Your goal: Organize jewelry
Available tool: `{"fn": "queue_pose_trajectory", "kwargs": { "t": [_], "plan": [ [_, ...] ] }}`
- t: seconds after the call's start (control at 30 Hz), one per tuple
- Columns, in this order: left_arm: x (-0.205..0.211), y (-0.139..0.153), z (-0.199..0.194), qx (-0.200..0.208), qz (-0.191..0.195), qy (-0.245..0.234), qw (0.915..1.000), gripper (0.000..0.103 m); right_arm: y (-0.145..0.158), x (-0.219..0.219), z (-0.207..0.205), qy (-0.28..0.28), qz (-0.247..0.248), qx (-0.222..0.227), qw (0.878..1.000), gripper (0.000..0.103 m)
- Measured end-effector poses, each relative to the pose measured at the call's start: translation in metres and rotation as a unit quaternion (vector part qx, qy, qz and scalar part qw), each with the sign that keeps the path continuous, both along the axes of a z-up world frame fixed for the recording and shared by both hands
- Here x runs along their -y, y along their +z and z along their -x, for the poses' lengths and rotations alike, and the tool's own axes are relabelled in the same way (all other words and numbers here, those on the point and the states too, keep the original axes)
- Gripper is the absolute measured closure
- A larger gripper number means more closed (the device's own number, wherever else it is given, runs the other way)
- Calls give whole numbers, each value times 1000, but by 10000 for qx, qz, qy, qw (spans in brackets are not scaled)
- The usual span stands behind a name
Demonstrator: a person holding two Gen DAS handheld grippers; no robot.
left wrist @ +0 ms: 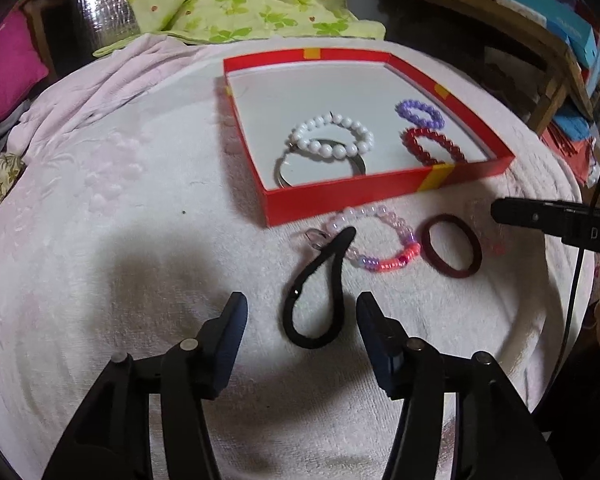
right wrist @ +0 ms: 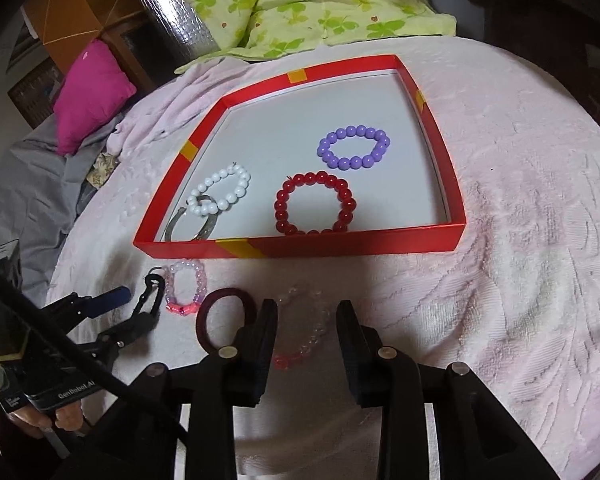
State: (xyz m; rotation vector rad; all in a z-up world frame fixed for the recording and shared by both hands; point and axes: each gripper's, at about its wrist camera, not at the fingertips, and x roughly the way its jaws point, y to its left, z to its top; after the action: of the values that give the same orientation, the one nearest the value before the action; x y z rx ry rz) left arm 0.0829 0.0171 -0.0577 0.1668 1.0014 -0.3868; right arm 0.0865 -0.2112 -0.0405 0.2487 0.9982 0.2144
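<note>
Red box (right wrist: 340,246) on pink towel (right wrist: 520,280): white (right wrist: 220,192), red (right wrist: 315,204), purple bead bracelets (right wrist: 354,148) inside. Left tongs (left wrist: 300,314) agape astride black hair tie (left wrist: 316,284); right tongs (right wrist: 306,312) parted over clear bead bracelet (right wrist: 308,334), gripping nothing.

Soft, even indoor light is falling across the pale pink blanket (left wrist: 100,184), leaving both views bright at centre and darkening toward black, rounded fisheye corners. Broad, blurry shadows are pooling on the cloth just ahead of each gripper. Straight edges of the red tray (right wrist: 300,246) are bowing outward under lens distortion. A silver foil sheet (right wrist: 172,28) is throwing small glints, and background clutter is smearing soft at the rims.
</note>
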Motion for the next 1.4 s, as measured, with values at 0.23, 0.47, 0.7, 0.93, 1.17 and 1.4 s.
{"fn": "queue_pose_trajectory", "kwargs": {
  "t": [0.23,0.47,0.7,0.93,1.17,1.4],
  "plan": [
    [2,0,4,90,58,-42,9999,68,-7,-18,-1,207,491,-29,9986,72],
    [0,9,6,185,237,-86,9995,90,2,-17,5,232,463,259,9983,91],
    [-4,25,13,350,470,-93,9982,90,12,-7,4,124,52,398,9991,91],
    [-9,40,21,535,570,-82,9969,90,20,3,6,92,-467,520,9975,91],
    [-7,40,18,529,530,-34,9972,90,23,6,5,-6,-480,436,9979,91],
    [-6,38,18,505,491,30,9975,90,9,-8,1,138,169,191,9996,75]
  ]
}}
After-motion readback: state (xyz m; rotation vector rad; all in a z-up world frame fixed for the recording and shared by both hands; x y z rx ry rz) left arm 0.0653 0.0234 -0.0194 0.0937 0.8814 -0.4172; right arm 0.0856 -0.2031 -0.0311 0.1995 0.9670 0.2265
